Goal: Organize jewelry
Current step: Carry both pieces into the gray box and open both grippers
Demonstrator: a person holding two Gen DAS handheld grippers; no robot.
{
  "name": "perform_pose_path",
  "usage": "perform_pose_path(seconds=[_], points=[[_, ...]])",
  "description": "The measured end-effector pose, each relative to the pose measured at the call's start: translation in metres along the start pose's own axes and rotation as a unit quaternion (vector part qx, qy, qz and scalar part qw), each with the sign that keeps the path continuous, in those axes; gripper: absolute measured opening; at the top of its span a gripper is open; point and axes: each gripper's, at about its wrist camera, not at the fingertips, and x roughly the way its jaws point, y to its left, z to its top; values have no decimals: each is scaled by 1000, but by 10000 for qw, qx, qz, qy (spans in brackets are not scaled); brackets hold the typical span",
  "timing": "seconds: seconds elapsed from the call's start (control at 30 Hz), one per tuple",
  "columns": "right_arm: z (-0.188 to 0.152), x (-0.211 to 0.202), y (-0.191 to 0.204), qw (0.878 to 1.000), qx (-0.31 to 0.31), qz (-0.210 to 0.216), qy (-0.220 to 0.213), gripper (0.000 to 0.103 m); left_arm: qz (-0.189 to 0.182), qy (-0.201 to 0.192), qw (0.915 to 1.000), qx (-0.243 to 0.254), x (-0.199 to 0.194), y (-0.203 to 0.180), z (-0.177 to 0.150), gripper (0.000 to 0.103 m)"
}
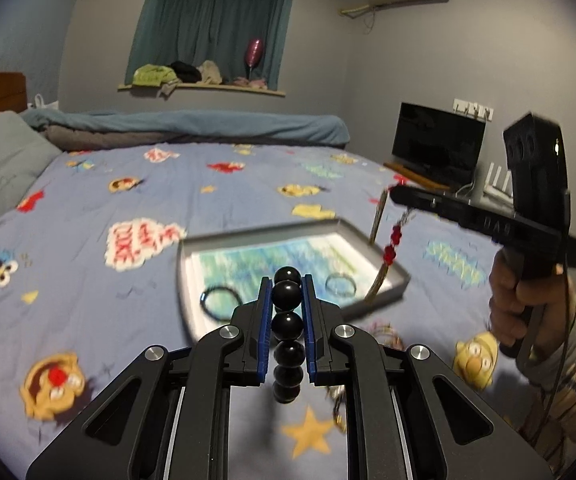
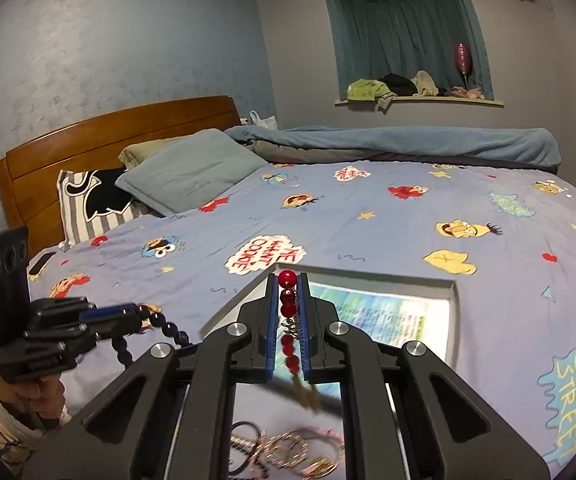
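Landmark: the grey tray (image 1: 388,276) lying on the cartoon-print bedsheet (image 1: 108,184).

Left gripper (image 1: 287,280): fingers closed tight on a strand of black beads (image 1: 287,326). The strand runs between the blue pads, and its free end hangs below the jaws. The gripper is held in the air on the near side of the tray.

Right gripper (image 2: 288,280): fingers closed on a red bead string (image 2: 288,306) with gold tassels (image 2: 308,394). In the left wrist view the tassels dangle over the tray's right corner.

Inside the tray: a black ring (image 1: 220,302) at its near left and a pale ring (image 1: 341,285) toward its near right, both lying flat on the printed liner.

On the sheet just in front of the tray: a loose pile of mixed jewelry (image 2: 288,450), blurred, with individual pieces not distinguishable.
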Motion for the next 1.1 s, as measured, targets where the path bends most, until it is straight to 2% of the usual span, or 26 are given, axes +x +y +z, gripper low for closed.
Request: perform_pose_path(seconds=[0.23,0.53,0.7,0.87,1.07,1.1], points=[[12,5,-21,9998,56,-127,-136,9,-185,-71,9998,27,33,-4,28,15],[-4,19,-54,9993,242,-299,1,9,-367,148,9992,-1,78,-11,25,15],[-28,36,-72,9975,436,-446,319,9,-360,403,9985,-27,103,-9,12,15],[-56,62,-93,9922,711,-595,829,9,-267,721,9970,-49,126,-3,-3,15],[-71,74,-92,9884,691,-690,1166,10,-203,1016,9946,-12,144,-2,-15,15],[-72,75,-91,9878,675,-687,1222,12,-182,1041,9944,9,145,-3,-16,19]])
